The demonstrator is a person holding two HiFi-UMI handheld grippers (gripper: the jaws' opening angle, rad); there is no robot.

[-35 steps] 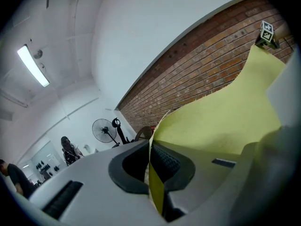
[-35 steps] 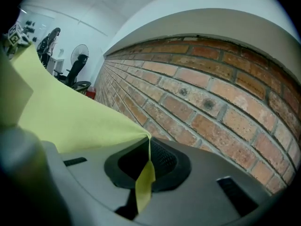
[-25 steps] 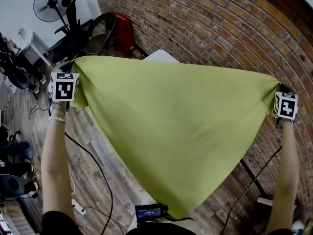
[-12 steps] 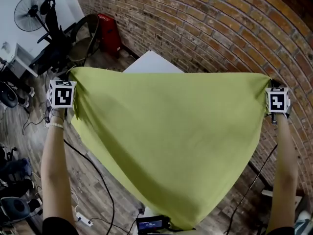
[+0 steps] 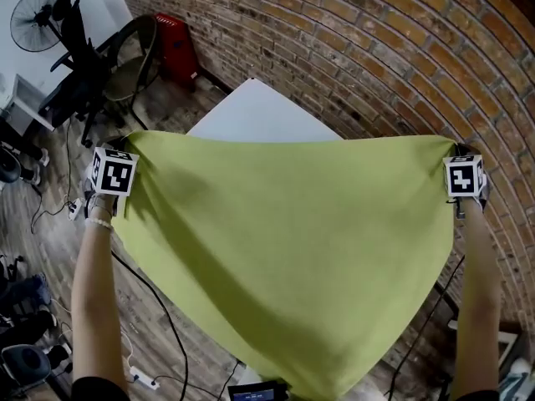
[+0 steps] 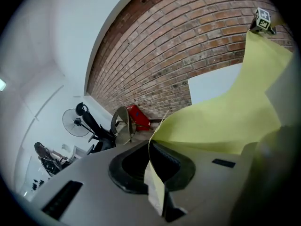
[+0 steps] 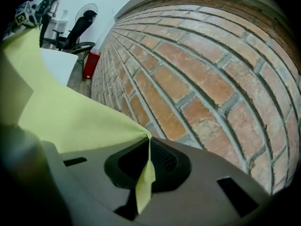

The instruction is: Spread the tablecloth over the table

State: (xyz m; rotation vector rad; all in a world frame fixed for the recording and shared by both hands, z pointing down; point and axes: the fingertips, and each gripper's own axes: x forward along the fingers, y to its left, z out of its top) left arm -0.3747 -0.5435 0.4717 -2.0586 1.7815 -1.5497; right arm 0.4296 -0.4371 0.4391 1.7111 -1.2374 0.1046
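A yellow-green tablecloth [image 5: 292, 249] hangs stretched between my two grippers, with its lower corner falling toward me. My left gripper [image 5: 125, 167] is shut on the cloth's left corner, which shows pinched between the dark pads [image 6: 162, 166] in the left gripper view. At the right, my right gripper [image 5: 458, 159] is shut on the other corner [image 7: 146, 171], close to the brick wall. Past the cloth's upper edge shows the far part of the white table [image 5: 255, 115]. The cloth [image 6: 235, 117] hides the rest of the table.
A curved brick wall [image 5: 376, 48] runs behind and right of the table. A red box [image 5: 178, 53], a dark chair [image 5: 125, 73] and a standing fan [image 5: 38, 19] are at the far left. Cables [image 5: 159, 307] lie on the wooden floor.
Both grippers have come down with the cloth held taut between them. The cloth's upper edge is lower now, and more of the white table shows beyond it.
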